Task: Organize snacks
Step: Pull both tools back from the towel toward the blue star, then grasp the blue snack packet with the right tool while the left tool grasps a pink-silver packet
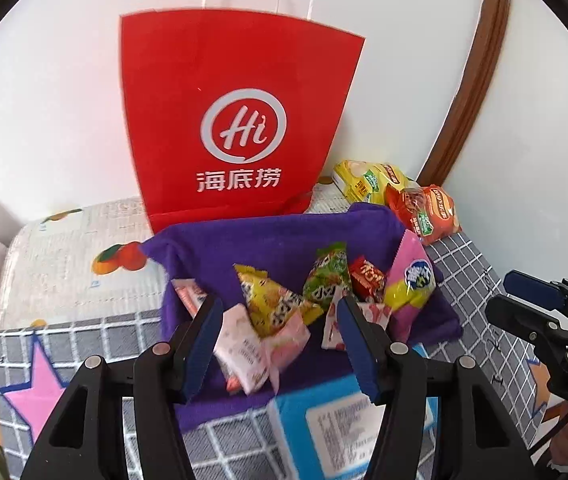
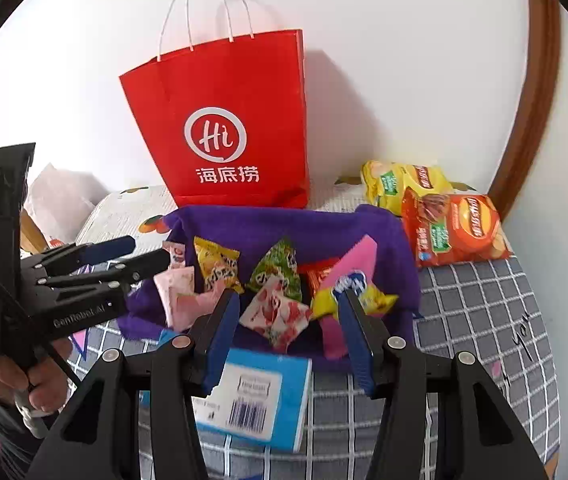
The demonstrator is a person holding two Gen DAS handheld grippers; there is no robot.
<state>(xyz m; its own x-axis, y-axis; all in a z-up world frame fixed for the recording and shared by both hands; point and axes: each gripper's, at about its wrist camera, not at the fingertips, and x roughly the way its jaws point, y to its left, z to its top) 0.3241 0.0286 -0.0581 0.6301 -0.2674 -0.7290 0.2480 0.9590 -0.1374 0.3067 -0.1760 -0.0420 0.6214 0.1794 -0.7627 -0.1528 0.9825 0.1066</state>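
A purple fabric bin (image 1: 284, 228) (image 2: 324, 220) sits on the grid-patterned cover and holds several small snack packets: a yellow one (image 1: 268, 300), a green one (image 1: 326, 276) and a tall pink one (image 1: 408, 284) (image 2: 352, 276). My left gripper (image 1: 280, 312) hovers above the bin's near side, open, with nothing between its blue pads. The right gripper (image 2: 290, 304) hangs over the bin's front edge, also open and empty. Each gripper shows in the other's view, the left gripper (image 2: 150, 251) at the bin's left corner and the right gripper (image 1: 502, 292) off to the right.
A red paper bag (image 1: 236, 120) (image 2: 236, 120) with white handles stands upright behind the bin against the white wall. Yellow (image 2: 404, 178) and orange (image 2: 456, 228) chip bags lie at the back right. A blue pack (image 2: 260, 396) with a barcode lies just in front of the bin.
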